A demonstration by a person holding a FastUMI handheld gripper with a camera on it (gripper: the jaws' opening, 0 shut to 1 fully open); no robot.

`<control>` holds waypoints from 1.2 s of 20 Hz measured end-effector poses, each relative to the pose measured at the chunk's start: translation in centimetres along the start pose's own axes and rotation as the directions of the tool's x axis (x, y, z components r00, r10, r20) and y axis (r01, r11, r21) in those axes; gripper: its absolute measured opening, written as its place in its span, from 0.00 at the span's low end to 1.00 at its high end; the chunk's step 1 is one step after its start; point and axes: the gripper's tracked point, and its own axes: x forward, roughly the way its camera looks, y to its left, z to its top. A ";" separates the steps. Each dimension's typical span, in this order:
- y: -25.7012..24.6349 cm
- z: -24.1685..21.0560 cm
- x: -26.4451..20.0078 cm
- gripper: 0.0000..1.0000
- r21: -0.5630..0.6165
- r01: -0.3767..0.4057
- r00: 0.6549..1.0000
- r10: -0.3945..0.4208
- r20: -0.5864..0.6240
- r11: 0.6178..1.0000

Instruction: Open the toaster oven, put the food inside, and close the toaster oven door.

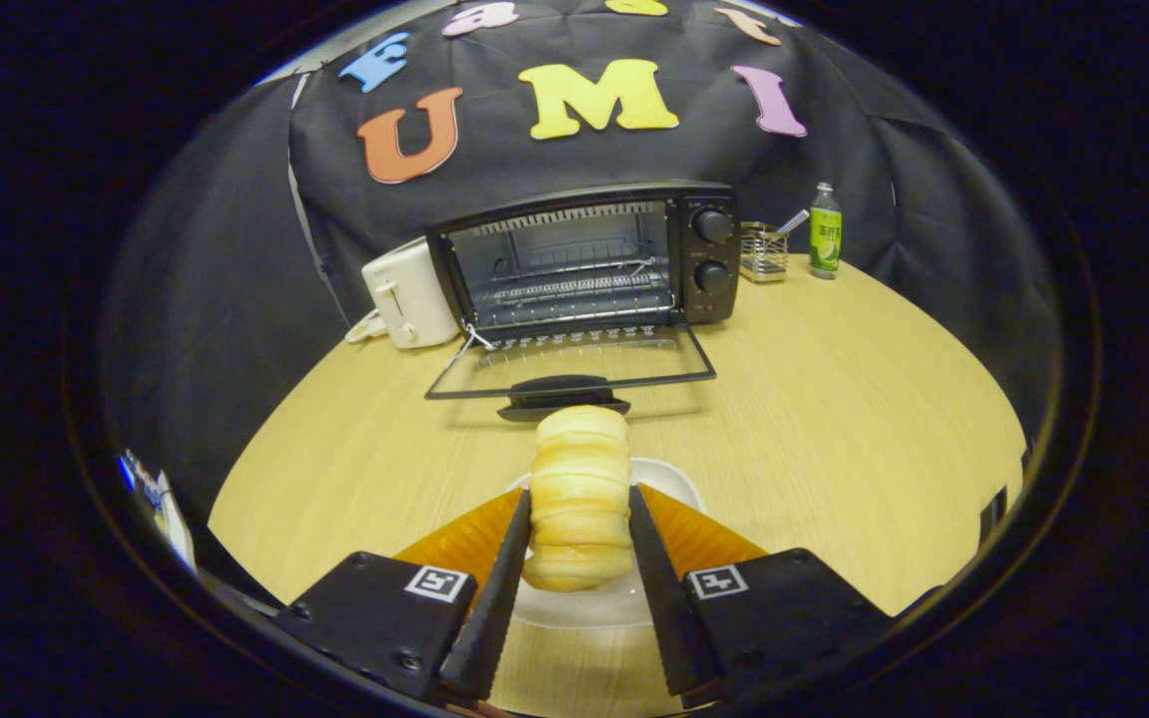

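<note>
The jaws of the gripper (579, 538) were closed on the bread roll (579, 499), one finger pressing each side, so the roll ran lengthwise between them with its long axis pointing away toward the oven. Beneath it sat a white plate (669, 477) on the worktop (834, 439). Straight ahead, farther off, the toaster oven (584, 259) stood with its door (574, 364) dropped flat toward the jaws, the rack exposed. The move ahead looked like a straight push forward over that door. A white toaster (407, 294) stood left of the oven.

White pop-up toaster (407, 296) left of oven; wire rack (763, 252) and green bottle (824, 231) right, on wooden table (834, 419).
</note>
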 end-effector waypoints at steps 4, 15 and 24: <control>1.5 1.9 -0.3 0.66 0.034 -0.056 0.997 0.054 0.062 0.998; 6.5 8.3 1.6 0.66 0.203 -0.289 0.937 0.232 0.261 0.936; 3.7 12.0 8.5 0.66 0.498 -0.396 0.909 0.251 0.334 0.772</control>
